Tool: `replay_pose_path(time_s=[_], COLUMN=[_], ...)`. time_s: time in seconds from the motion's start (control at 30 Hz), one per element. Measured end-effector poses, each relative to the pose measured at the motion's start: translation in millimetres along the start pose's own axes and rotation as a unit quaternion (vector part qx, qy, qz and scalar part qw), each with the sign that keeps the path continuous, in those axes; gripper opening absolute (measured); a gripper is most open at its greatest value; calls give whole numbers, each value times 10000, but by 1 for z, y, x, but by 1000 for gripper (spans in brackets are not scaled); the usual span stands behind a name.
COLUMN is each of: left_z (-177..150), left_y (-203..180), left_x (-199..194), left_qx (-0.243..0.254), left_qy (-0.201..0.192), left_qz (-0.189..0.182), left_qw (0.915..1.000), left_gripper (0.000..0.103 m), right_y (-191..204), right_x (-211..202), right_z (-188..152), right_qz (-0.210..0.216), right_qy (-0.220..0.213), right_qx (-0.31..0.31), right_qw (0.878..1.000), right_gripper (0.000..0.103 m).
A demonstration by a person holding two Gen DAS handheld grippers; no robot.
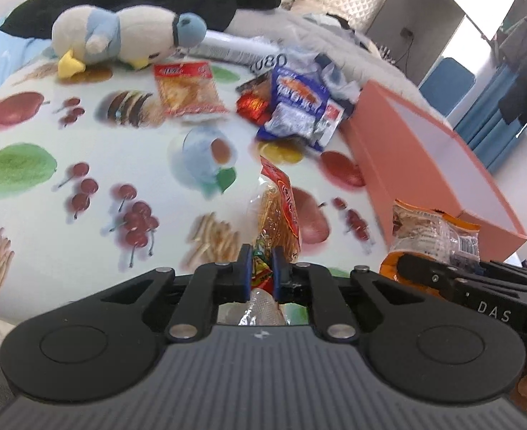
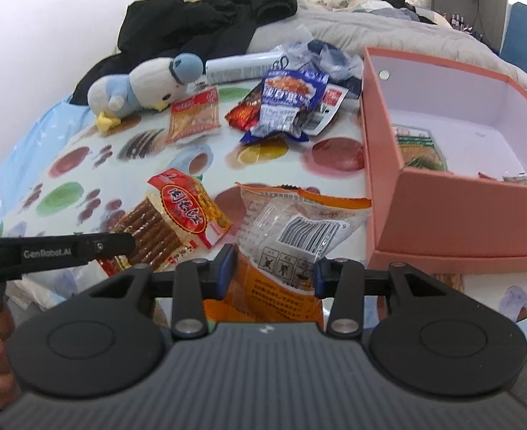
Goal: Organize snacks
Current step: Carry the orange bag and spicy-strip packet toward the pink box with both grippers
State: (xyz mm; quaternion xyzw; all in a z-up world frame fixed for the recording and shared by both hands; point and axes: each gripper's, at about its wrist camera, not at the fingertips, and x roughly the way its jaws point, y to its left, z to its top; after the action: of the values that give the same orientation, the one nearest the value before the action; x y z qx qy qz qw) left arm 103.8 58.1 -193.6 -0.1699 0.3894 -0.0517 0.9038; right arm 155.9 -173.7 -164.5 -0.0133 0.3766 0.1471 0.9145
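Surface: fruit-printed cloth [image 2: 84, 165] covered a bed; a black jacket [image 2: 206, 10] lay heaped at the far side.
Grippers, count: two, one per hand.
Left gripper [image 1: 262, 268]: jaws narrow, pads pinching the near edge of a clear packet with a red label [image 1: 277, 208]; packet stood up from the pads, raised off the cloth.
Right gripper [image 2: 272, 272]: jaws part-way open, pads pressed against both sides of an orange-and-clear packet [image 2: 299, 222]; barcode face up, the packet reached forward past the fingertips, just beside the box.
Box, count: one pink box [image 2: 453, 211], open-topped, right of both grippers.
Packets in box: at least two seen in the right wrist view; one green-and-orange flat packet [image 2: 419, 147] against the near-left wall, small pieces at the near wall too hidden to count.
Loose packets on cloth, count: three clear ones; one orange-red packet [image 2: 193, 114] near the toy, one blue-and-silver packet [image 2: 286, 104] lying over one red packet [image 2: 242, 114].
Crumpled wrappers behind the blue packet: number could not be told.
Plush toy, count: one blue-and-white bird [image 2: 138, 86], on its side.
Cylinder, count: one white tube [image 2: 242, 66], lying flat beyond the packets.
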Motion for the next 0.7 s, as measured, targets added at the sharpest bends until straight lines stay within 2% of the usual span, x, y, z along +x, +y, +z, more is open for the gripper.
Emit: replay_pose_path(time_s=[0.23, 0.33, 0.7], left_z=[8, 10, 18], left_y=[-23, -34, -94], left_x=[-24, -33, -41], left_qx=[-132, -250, 72], left_qy=[-114, -73, -210], left_qz=[-124, -293, -808], left_qw=[9998, 9992, 9965], left_gripper=[13, 13, 13], right_y=[-11, -18, -52], right_x=[-29, -43, -85], right_z=[11, 14, 17], right_qz=[-2, -24, -245], right_qy=[-182, -228, -395], right_qx=[163, 232, 525], right_qw=[9997, 9995, 9975], right_gripper=[45, 45, 45])
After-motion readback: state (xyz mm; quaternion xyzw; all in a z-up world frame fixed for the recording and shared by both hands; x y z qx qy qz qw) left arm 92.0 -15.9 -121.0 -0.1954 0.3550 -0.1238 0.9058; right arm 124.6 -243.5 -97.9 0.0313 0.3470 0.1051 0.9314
